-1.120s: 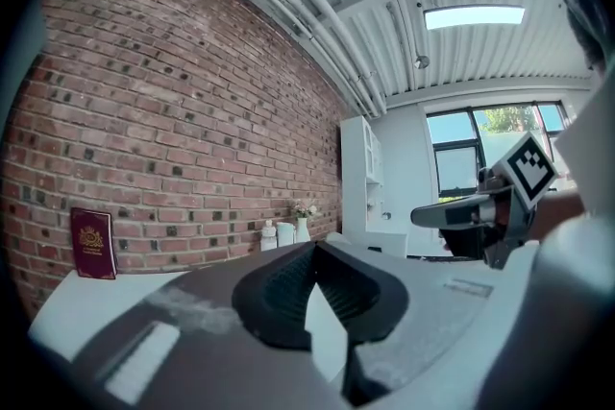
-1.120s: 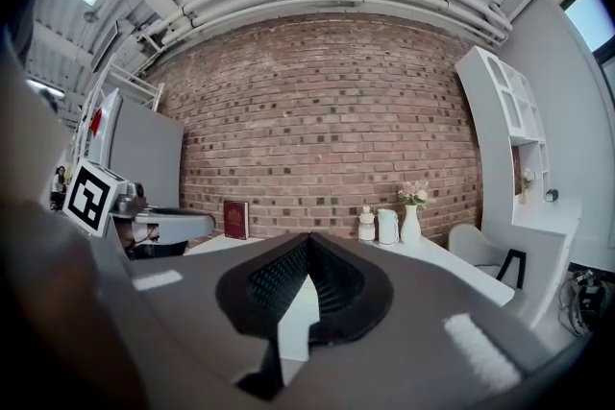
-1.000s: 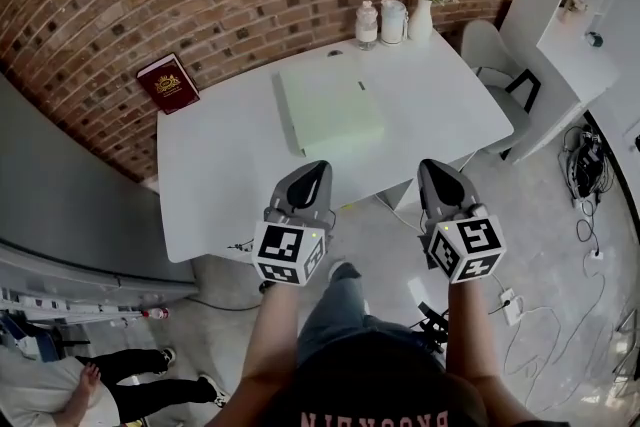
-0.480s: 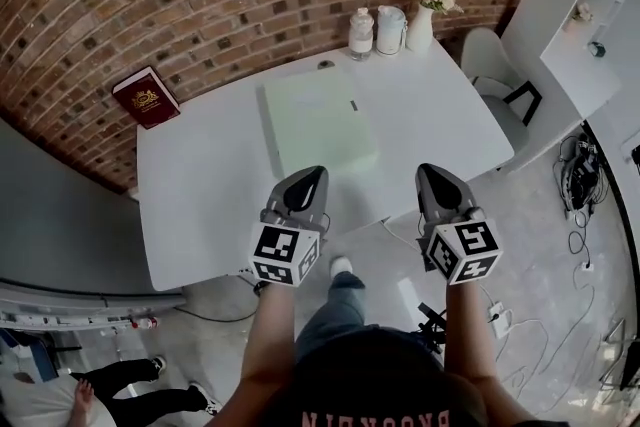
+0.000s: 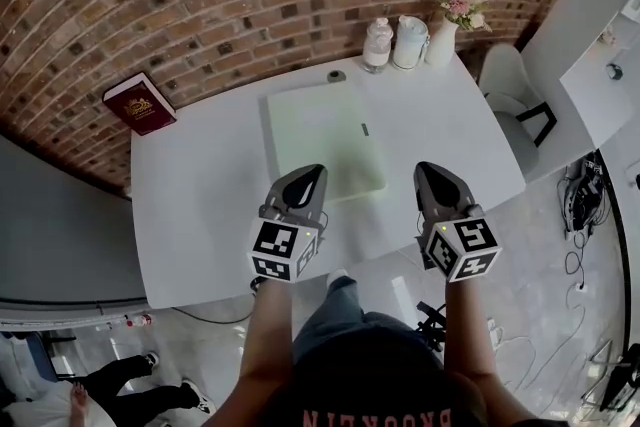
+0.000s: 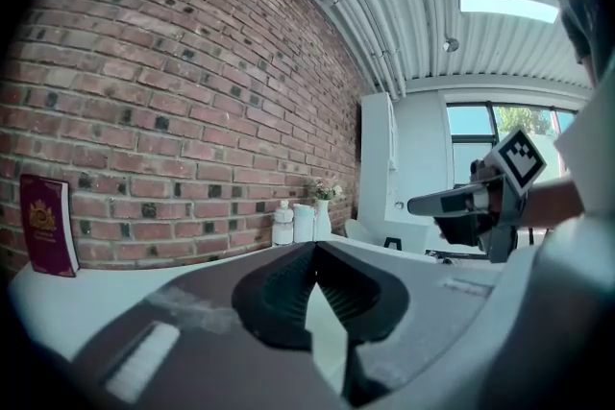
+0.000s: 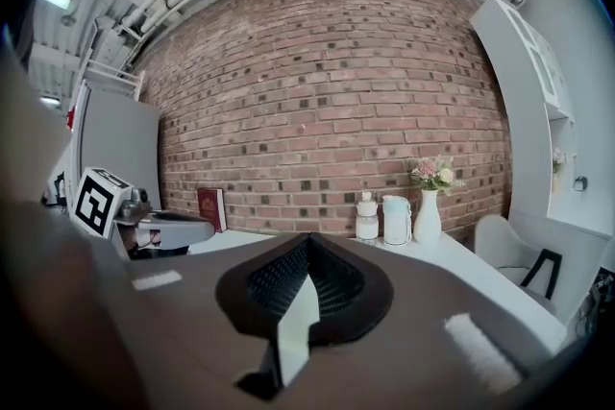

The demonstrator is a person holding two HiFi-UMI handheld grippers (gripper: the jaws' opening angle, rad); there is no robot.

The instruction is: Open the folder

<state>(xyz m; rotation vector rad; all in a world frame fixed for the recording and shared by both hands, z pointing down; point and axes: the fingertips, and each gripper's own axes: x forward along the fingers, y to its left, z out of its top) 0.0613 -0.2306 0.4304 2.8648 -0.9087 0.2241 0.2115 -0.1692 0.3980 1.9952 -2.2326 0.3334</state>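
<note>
as folder (image 5: pixel 322 137) lies shut, left tool (image 5: pixel 315 172) by its near edge

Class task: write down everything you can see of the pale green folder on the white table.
The folder is a pale green rectangle, matte like card or plastic, with a small dark mark near its right edge. It is closed and lies flat on the white table, about mid-table, with its long side running away from the person. Nothing rests on it; only the table visibly touches it.
</note>
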